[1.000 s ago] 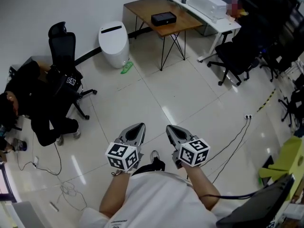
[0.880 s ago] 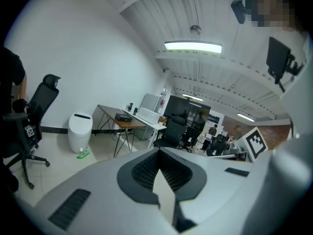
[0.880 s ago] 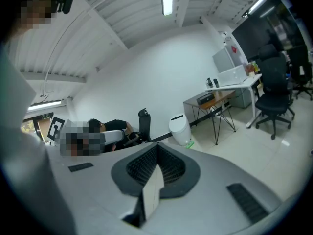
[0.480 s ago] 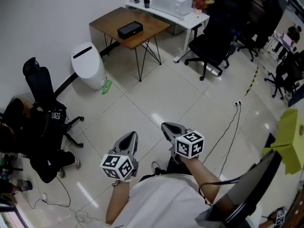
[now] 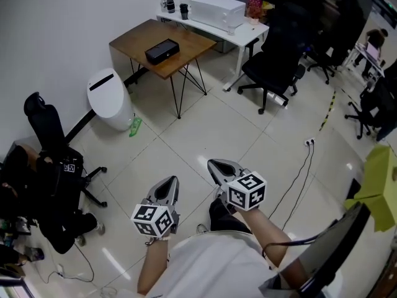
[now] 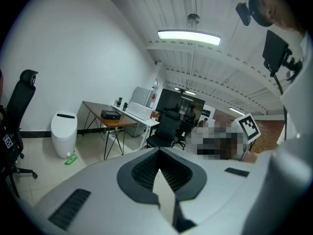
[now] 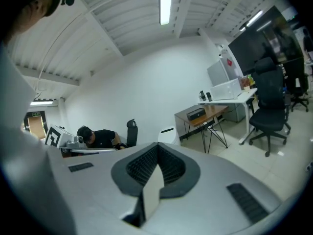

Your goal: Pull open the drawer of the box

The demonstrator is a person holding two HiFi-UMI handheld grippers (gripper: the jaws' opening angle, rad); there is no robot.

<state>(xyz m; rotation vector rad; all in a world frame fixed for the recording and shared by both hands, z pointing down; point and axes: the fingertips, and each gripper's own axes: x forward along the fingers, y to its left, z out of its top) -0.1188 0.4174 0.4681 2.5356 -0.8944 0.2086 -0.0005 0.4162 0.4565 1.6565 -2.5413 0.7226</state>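
The box [image 5: 162, 51] is small, black and flat. It lies on a wooden table [image 5: 189, 42] with thin black legs at the far side of the room, a good way from both grippers. It also shows in the left gripper view as the box [image 6: 110, 114] and in the right gripper view as the box [image 7: 196, 113]. No drawer can be made out at this distance. My left gripper [image 5: 170, 183] and right gripper [image 5: 214, 165] hang low before the person's body, above the tiled floor. Both are shut and hold nothing, seen too as the left gripper [image 6: 158, 154] and right gripper [image 7: 157, 149].
A white desk [image 5: 251, 31] bearing a white machine [image 5: 217, 10] stands behind the table. A black office chair [image 5: 272, 61] is beside it, and a white bin [image 5: 109, 98] to the table's left. A person [image 5: 25, 191] sits low at the left by another chair. A cable [image 5: 303, 166] runs over the floor.
The head view has swung and moved on: table and box now lie further left and lower in the picture. Both grippers stay shut and low before the body.
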